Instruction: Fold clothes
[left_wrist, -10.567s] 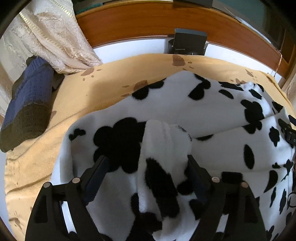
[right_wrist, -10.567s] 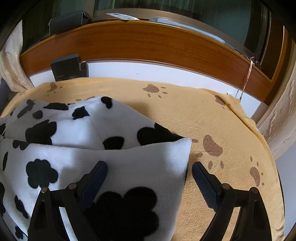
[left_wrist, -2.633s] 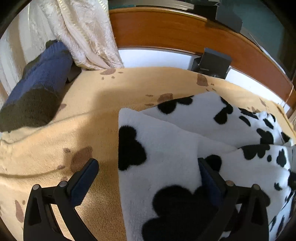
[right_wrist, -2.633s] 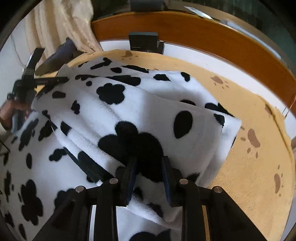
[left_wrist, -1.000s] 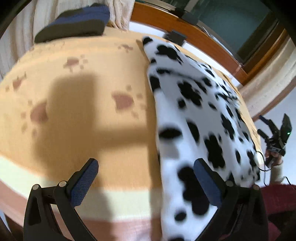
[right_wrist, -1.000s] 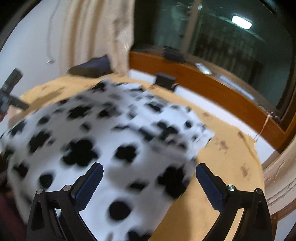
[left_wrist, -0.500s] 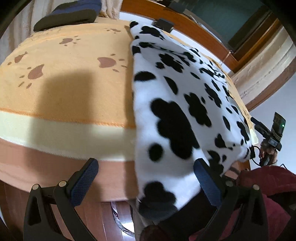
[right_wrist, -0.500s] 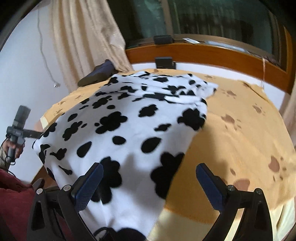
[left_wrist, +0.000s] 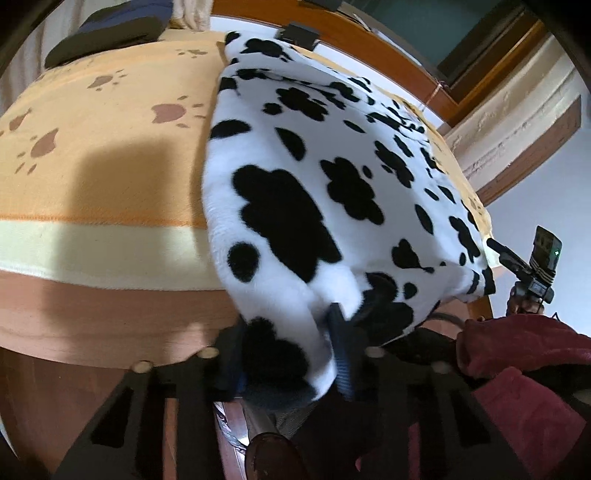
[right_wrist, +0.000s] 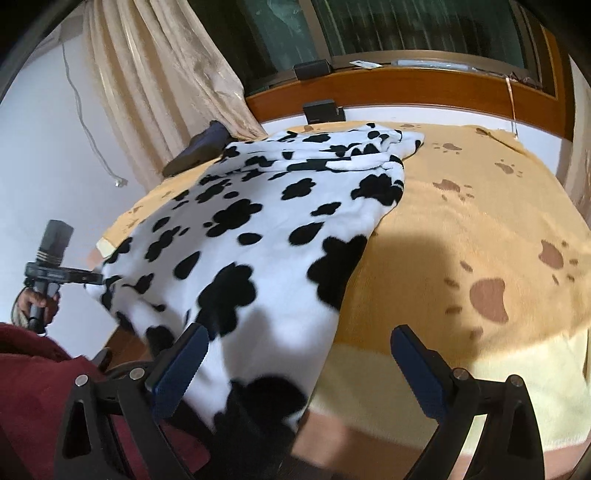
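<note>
Fleece in a black-and-white cow print, the garment (left_wrist: 325, 173) lies lengthwise on an orange blanket (left_wrist: 103, 155) patterned with brown paw marks, and its near end spills over the edge of the bed toward the person. At that hanging end the left gripper (left_wrist: 291, 354) is closing, with a bunched corner of the fleece between its blue pads (left_wrist: 341, 354); the cloth hides much of the near finger, but the pads seem to press on the fabric. From the right wrist view, the right gripper (right_wrist: 295, 365) has its jaws spread wide, and the other near corner of the garment hangs between them, touching neither pad as far as the blur there allows. The same view shows the left gripper's handle held in a hand (right_wrist: 37, 301) at the far left corner of the cloth, above a dark red sleeve (right_wrist: 33, 387). Farther back, a dark folded cloth (right_wrist: 199, 147) rests beside a beige curtain (right_wrist: 155, 74), and a small black box (right_wrist: 322, 110) stands against the wooden headboard (right_wrist: 424, 92).
</note>
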